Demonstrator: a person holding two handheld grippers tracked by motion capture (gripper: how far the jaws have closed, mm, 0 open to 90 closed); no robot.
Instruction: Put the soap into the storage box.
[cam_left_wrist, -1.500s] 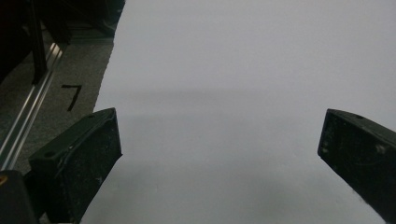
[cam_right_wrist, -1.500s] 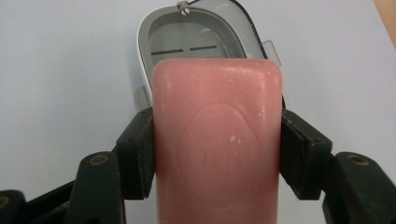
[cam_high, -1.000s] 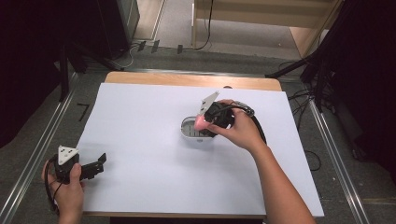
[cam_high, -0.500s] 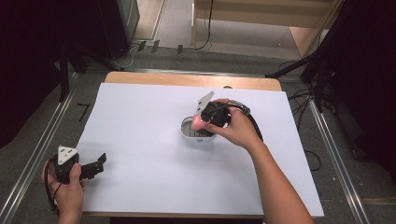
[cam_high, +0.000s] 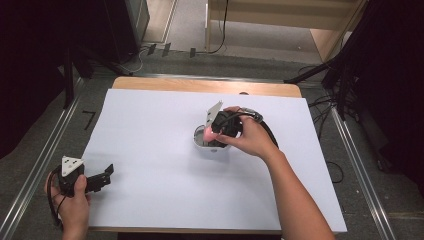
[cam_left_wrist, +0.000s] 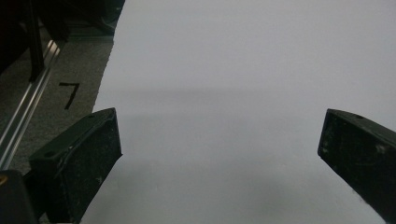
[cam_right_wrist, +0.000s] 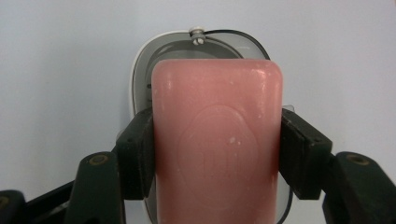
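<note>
Pinching pink soap bar (cam_right_wrist: 218, 140), right gripper (cam_right_wrist: 218, 154) over soap dish (cam_right_wrist: 140, 79); left gripper (cam_left_wrist: 219, 154) spread

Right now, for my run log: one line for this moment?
right gripper: shut on pink soap | over soap dish | left gripper: open, idle

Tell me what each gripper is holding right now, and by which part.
The right gripper clamps a pink soap bar by its two long sides, above a soap dish. The left gripper holds nothing; its jaws stand open.

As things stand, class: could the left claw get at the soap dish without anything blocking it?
Probably yes. Bare white table lies between the open left claw and the soap dish, though the right claw holds pink soap over it.
</note>
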